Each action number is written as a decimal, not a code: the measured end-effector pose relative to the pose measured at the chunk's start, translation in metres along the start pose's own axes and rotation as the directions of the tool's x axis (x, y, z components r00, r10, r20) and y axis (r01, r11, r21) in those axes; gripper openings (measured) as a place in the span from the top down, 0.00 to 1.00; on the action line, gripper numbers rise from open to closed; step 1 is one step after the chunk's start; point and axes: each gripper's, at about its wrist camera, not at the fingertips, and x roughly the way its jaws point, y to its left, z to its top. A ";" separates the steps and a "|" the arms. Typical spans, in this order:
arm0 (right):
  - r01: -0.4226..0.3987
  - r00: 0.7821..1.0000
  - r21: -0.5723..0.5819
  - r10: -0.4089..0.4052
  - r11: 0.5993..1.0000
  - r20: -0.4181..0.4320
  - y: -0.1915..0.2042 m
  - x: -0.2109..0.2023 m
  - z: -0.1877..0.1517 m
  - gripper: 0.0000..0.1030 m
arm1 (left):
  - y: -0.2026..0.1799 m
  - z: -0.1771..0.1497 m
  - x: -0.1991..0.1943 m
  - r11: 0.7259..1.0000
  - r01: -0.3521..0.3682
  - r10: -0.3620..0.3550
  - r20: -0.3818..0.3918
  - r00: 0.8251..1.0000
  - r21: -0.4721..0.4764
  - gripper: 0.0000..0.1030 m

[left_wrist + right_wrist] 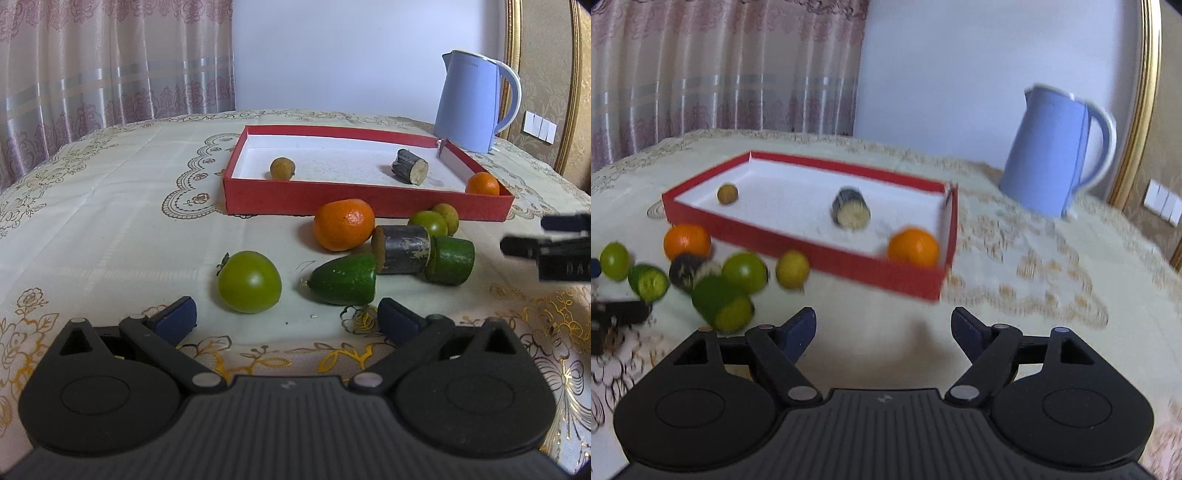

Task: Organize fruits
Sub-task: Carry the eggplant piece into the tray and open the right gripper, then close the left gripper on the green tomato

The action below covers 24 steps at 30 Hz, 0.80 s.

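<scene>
1. My left gripper (286,314) hangs low over the near edge of the table (110,206), its jaws spread wide with nothing between them; a large green tomato (249,282) sits just ahead of the gap.
2. My right gripper (882,328) also stands open and empty, over bare cloth in front of the near right corner of the red tray (820,254). Its view is blurred.
3. The tray lies toward the far side of the table and holds three pieces: a small brown longan (282,168) near its left wall, a dark cut stalk piece (412,167) near the middle, and a small orange (482,184) tucked into the near right corner.
4. Outside the tray, against its near wall, a cluster waits on the cloth: a bigger orange (343,224), a dark cylinder (402,249) lying on its side, a green cucumber end (345,279) touching that cylinder, a second cucumber chunk (450,259) on its other side, a small green fruit (428,222) and a yellowish longan (447,216) behind.
5. A blue kettle (471,101) stands past the tray's far right corner.
</scene>
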 end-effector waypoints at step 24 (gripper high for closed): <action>-0.075 0.996 0.116 0.081 0.990 -0.048 -0.022 0.014 -0.013 0.10 | 0.033 0.016 -0.007 0.996 -0.079 0.079 0.017 0.997 -0.033 0.00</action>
